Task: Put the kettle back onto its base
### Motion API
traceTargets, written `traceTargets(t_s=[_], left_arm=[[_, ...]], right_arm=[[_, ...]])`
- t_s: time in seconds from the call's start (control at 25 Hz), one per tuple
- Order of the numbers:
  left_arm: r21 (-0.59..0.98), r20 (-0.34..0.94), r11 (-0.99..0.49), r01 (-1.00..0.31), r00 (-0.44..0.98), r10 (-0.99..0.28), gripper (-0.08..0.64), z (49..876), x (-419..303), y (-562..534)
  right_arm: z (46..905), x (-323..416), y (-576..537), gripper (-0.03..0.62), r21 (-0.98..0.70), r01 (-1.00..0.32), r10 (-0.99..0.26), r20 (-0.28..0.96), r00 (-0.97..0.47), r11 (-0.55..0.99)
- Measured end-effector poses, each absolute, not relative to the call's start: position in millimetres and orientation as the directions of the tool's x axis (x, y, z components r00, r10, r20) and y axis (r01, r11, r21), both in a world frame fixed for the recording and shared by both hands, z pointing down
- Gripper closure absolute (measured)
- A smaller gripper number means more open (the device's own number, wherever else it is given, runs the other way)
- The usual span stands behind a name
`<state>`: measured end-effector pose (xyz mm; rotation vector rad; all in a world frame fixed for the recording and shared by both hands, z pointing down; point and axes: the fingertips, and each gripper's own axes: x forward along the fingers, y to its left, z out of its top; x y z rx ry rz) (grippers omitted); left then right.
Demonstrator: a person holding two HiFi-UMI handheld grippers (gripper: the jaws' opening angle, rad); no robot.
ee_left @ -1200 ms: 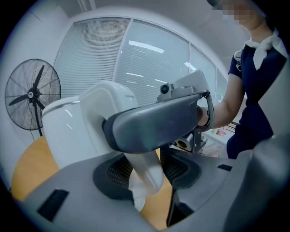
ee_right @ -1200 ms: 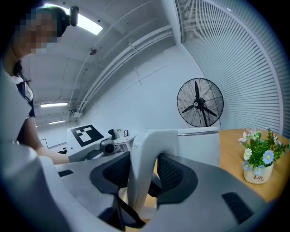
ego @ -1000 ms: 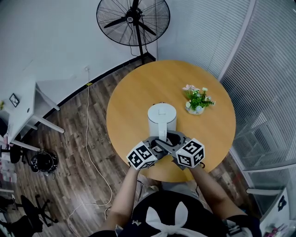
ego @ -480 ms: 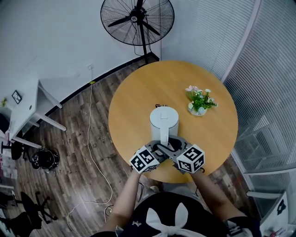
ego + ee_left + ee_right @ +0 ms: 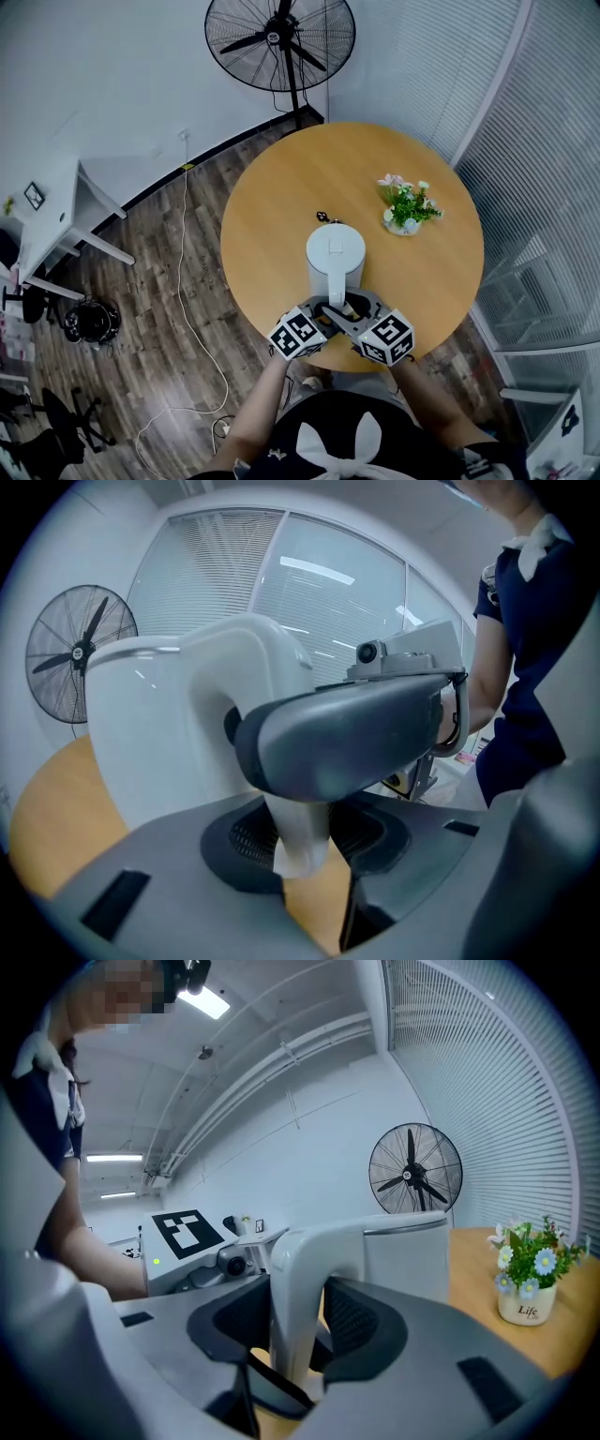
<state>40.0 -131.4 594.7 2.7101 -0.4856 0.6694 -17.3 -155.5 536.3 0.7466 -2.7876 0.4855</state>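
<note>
The white kettle [image 5: 335, 253] stands upright over the near half of the round wooden table [image 5: 281, 187]. Both grippers meet at its handle [image 5: 337, 289] from my side. My right gripper [image 5: 291, 1335] is shut on the handle's upright part [image 5: 295, 1279]. My left gripper [image 5: 300, 841] is closing lower down, its pads against the handle's lower end [image 5: 300, 827]. In the head view, the left gripper [image 5: 328, 306] and the right gripper [image 5: 352, 305] sit side by side. A small dark piece [image 5: 322, 217] shows just behind the kettle. The base is hidden, and I cannot tell whether the kettle rests on anything.
A small white pot of flowers [image 5: 403, 211] stands on the table to the kettle's right. A standing fan [image 5: 279, 37] is on the floor beyond the table. A white desk [image 5: 56, 225] and a cord on the wooden floor [image 5: 183, 281] lie to the left. Slatted blinds line the right wall.
The kettle and both grippers have shifted a little toward the table's near edge and lower. The small dark piece behind the kettle has come into view.
</note>
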Motion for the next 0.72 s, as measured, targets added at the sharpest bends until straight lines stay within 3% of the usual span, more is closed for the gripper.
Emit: traceTargets(t_s=[0.72], left_arm=[[0.209,0.503,-0.908,-0.364,0.836,-0.219,0.431,606,48,-106]], right_arm=[[543,-15,-123,0.410,-0.158,-0.537,-0.463,0.347,-0.816,0.829]])
